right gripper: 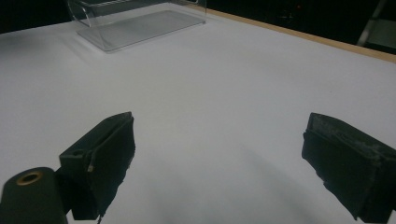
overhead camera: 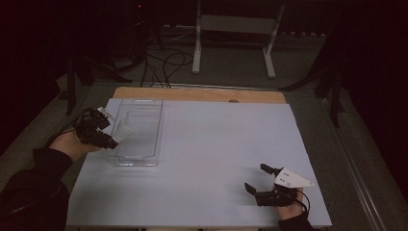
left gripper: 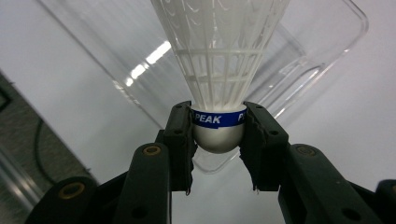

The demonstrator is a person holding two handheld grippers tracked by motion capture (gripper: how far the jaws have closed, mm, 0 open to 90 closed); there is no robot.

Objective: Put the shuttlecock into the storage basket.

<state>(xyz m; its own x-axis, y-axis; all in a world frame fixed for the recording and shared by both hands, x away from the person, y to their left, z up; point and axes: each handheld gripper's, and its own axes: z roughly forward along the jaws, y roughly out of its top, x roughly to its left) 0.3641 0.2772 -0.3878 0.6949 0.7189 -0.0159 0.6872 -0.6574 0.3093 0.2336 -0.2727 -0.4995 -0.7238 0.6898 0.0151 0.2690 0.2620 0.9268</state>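
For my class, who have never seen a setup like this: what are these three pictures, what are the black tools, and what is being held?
A person holds two hand-held clamps. The high view looks down on a white table. The left gripper carries its own camera; its jaws pinch a white shuttlecock by its rounded cork, above a clear plastic tray. The right gripper, seen through its own camera, has its jaws wide apart over bare table, holding nothing.
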